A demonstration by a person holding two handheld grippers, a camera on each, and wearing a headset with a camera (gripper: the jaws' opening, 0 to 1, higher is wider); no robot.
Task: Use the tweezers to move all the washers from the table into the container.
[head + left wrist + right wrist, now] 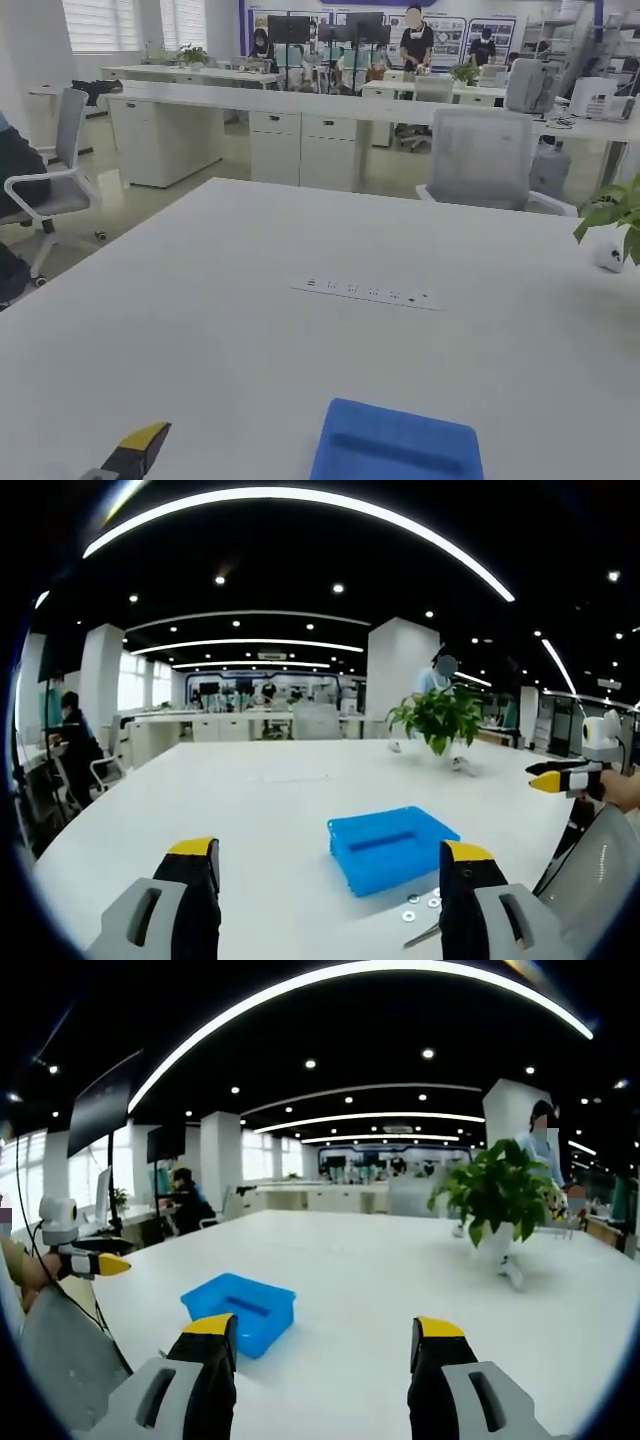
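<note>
Both the left gripper [329,852] and the right gripper [324,1326] held their jaws wide apart, empty. Small silver metal washers [410,899] lay on the white desk [260,810], just beside the blue rectangular plastic container [390,846], lower right in the left gripper view.

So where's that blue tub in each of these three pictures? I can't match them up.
Head view: the blue container lies at the bottom edge, right of centre, partly cut off.
Left gripper view: the container sits low, right of centre.
Right gripper view: the container sits low, left of centre.
Shared landmark: the potted plant, at the right edge in the head view and right of centre in both gripper views.
</note>
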